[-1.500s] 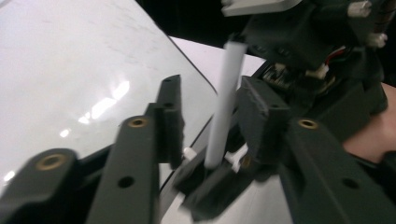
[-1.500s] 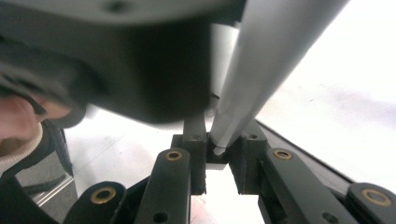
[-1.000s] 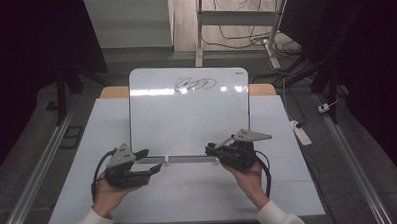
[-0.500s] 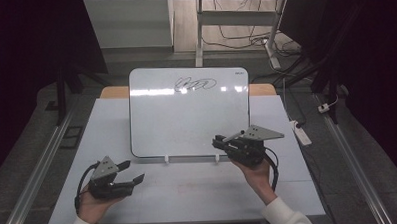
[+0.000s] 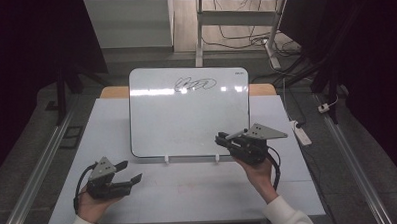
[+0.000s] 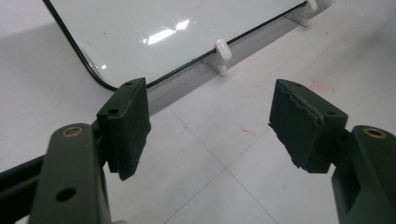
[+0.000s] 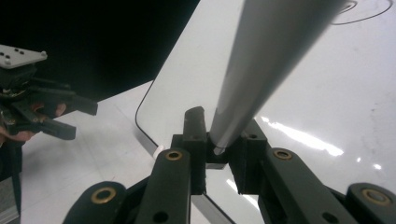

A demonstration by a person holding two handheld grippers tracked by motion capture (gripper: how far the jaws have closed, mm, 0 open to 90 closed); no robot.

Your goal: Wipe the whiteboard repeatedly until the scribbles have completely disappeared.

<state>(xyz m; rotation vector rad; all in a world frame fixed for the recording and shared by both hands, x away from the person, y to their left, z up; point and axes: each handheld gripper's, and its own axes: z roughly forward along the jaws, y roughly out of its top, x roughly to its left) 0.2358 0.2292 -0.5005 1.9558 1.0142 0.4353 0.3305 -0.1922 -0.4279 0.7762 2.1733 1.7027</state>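
A rectangular white dry-erase board [image 5: 189, 112] with rounded corners and a thin dark edge stands tilted back on two small white plastic feet [image 5: 166, 158] in the middle of a pale grey table [image 5: 189, 192]. A looping black scribble [image 5: 194, 83] is drawn near the board's top edge. In the high view, the right gripper [image 5: 222, 139], black with a grey three-cornered plate on top, is held in front of the board's lower right corner, its tip pointing left across the board's face. In the right gripper view its jaws are pinched tight on a slim grey marker pen [image 7: 266, 70], which runs upward from the jaws, with the board just behind it. The left gripper [image 5: 131, 173] is held low over the table at the front left, below the board's lower left corner and well apart from it. In the left gripper view its jaws are spread wide with nothing between them, the pads [image 6: 128, 126] framing bare table, and the board's bottom edge lies beyond.
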